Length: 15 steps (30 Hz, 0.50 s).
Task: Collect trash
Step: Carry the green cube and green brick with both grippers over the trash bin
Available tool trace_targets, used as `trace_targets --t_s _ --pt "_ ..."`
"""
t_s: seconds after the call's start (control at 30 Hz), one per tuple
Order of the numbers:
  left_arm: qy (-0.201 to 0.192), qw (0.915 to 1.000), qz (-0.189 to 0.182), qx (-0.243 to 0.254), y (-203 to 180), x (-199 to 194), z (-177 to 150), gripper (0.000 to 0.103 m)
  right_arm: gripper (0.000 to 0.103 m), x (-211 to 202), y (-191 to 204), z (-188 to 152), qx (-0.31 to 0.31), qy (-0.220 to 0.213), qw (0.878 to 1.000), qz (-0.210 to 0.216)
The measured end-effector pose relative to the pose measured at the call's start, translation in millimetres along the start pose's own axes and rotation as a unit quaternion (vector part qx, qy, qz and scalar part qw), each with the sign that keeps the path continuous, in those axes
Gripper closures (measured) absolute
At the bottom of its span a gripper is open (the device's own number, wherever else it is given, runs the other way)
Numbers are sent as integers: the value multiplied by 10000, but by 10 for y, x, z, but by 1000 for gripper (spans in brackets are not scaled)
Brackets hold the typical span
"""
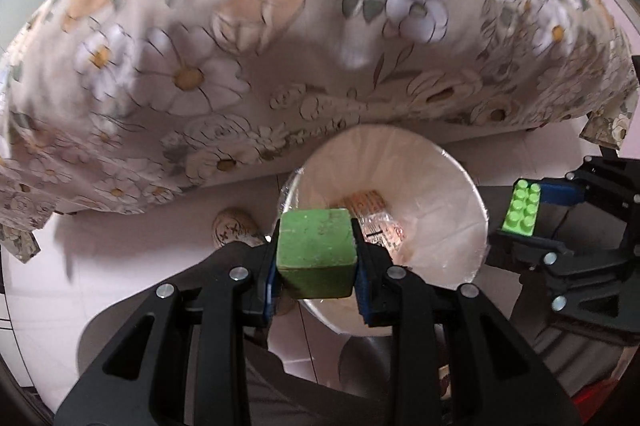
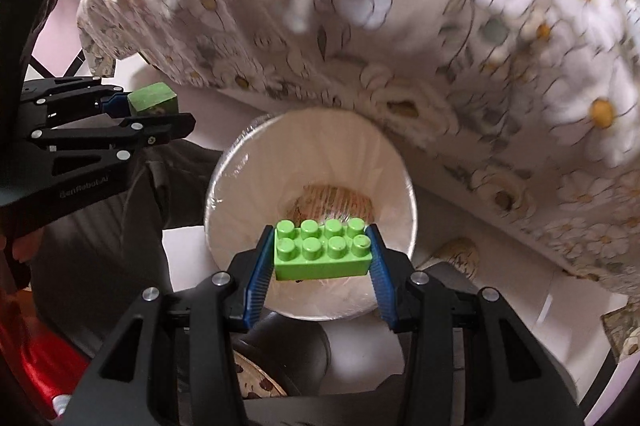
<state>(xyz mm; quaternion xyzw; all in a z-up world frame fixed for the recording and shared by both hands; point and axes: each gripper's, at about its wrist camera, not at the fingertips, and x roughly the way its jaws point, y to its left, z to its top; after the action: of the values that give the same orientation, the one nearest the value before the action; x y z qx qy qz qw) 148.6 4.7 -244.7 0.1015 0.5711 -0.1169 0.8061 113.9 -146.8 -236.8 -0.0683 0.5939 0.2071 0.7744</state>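
left claw [image 1: 316, 258] grips green cube [image 1: 316, 252], right claw [image 2: 320, 254] grips green brick [image 2: 322, 250] — both poised over lined bin [image 2: 224, 185] for dropping.

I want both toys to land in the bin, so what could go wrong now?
1. The left claw holds the green cube near the edge of the bin, so a drop here might hit the rim or the floor.
2. The right claw pinches the green brick only by its ends; it could slip early.
3. Both claws are close together over one bin and might bump.
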Motion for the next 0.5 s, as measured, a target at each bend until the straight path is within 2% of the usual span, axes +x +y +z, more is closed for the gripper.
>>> trace_targets --t_s 0.5 --pt "789 9963 -161 -315 -91 847 45 72 56 700 -117 22 360 588 9976 114"
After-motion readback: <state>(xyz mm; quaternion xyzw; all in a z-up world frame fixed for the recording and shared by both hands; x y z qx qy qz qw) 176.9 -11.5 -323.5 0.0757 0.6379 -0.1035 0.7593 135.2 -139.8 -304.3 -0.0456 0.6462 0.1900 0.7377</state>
